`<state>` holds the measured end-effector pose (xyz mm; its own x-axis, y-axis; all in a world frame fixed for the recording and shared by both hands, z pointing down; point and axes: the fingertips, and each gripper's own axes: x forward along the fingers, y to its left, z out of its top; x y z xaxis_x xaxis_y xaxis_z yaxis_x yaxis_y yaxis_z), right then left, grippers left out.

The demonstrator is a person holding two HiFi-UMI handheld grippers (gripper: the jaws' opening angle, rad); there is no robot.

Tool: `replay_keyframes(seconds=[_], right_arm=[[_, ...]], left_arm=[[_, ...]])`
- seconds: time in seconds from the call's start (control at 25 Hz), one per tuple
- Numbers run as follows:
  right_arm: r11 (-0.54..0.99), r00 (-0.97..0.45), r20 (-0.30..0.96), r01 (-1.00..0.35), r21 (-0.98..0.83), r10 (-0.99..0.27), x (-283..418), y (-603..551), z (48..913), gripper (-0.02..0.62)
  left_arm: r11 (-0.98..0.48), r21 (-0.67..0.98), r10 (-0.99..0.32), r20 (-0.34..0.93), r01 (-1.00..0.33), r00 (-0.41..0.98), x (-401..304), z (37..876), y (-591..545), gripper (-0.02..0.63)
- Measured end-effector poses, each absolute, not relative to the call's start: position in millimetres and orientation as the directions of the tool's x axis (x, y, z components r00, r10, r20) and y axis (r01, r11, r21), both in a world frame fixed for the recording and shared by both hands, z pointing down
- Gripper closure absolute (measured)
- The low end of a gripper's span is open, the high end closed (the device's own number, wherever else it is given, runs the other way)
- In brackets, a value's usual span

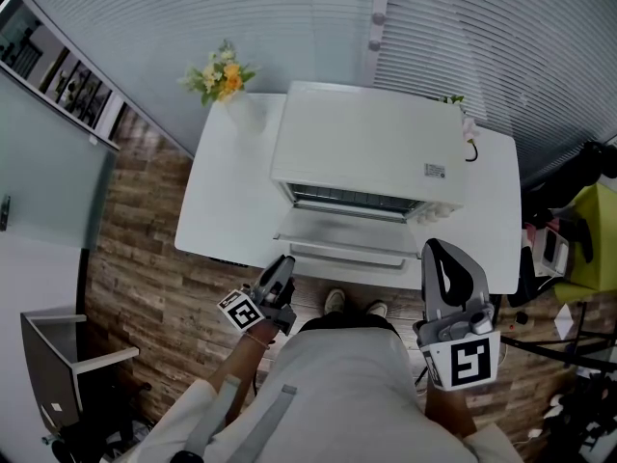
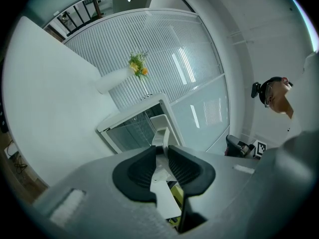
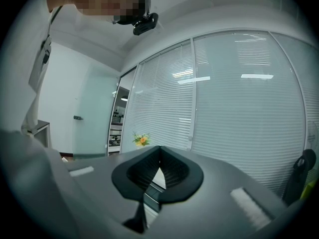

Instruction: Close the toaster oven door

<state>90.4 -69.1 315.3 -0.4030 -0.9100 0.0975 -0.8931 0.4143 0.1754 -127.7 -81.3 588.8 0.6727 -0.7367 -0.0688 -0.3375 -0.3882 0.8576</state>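
Observation:
A white toaster oven (image 1: 362, 148) stands on a white table (image 1: 227, 201). Its glass door (image 1: 342, 231) hangs open, folded down toward the table's front edge. My left gripper (image 1: 282, 268) hovers just off that front edge, below the door's left corner and touching nothing. Its jaws stand a little apart and empty. Through the gap the left gripper view (image 2: 160, 156) shows the oven (image 2: 134, 126). My right gripper (image 1: 442, 254) is held up at the table's front right, beside the door's right end. Its fingertips meet with nothing in them (image 3: 159, 156).
A vase of yellow flowers (image 1: 222, 77) stands at the table's back left corner. A cable (image 1: 471, 148) lies at the oven's right. Window blinds run behind the table. A grey stand (image 1: 58, 374) is on the wooden floor at left, and a yellow-green chair (image 1: 593, 239) and clutter at right.

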Motion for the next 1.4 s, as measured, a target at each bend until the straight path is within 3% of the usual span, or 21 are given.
replay_keyframes(seconds=[1.4], right_arm=[[0.404,-0.394,0.087,-0.897,0.179,-0.915,100,-70,311,0.592]], left_arm=[[-0.397,0.864,-0.740,-0.102,-0.308,0.665,-124,571,-102,0.518]])
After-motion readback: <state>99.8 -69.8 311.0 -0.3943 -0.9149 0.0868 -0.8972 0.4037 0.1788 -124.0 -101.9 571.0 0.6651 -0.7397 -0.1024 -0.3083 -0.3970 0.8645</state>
